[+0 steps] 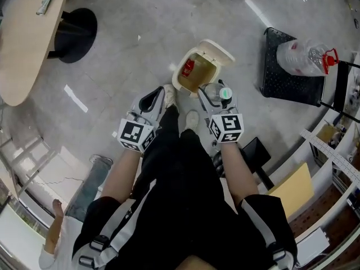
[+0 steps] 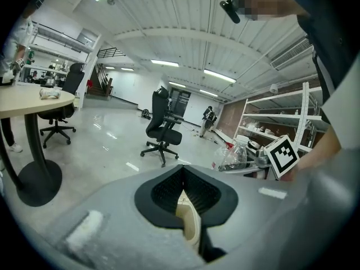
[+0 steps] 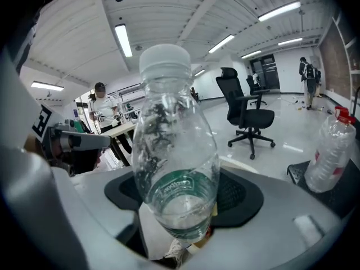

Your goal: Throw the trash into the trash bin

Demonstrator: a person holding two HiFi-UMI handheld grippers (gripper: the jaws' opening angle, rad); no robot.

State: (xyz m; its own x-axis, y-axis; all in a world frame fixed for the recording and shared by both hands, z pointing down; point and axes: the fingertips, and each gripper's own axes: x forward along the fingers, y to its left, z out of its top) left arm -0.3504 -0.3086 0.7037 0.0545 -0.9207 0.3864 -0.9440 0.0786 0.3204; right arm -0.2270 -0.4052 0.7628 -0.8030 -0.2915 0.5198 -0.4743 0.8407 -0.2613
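I have the clear plastic bottle (image 3: 177, 151) clamped in the right gripper (image 1: 216, 98). The jaws stand wide around its lower body, the white cap points away from the camera, and a little liquid sits in the base. It hangs above the floor, just beside the near right edge of the trash bin (image 1: 179, 77) and short of the opening. The bin is cream, stands on the floor in front of my operator's shoes (image 1: 170, 94), and has its lid tipped back on the far side. A red piece of rubbish (image 1: 188, 67) lies inside against the brownish liner. The left gripper (image 1: 159, 97) hovers near the bin's near left edge, its jaws drawn together with nothing between the pads; a cream shape shows past them, and I cannot tell what it is. To the right, well apart from the bin, a large water jug (image 1: 304, 58) with a red handle lies on a black crate (image 1: 284, 80). At the far left stands a round table (image 1: 22, 55) on a black foot, with a crumpled item (image 1: 46, 1) near its edge. The left gripper view shows a black office chair (image 2: 163, 125) out on the open floor, and shelving runs along the right side.
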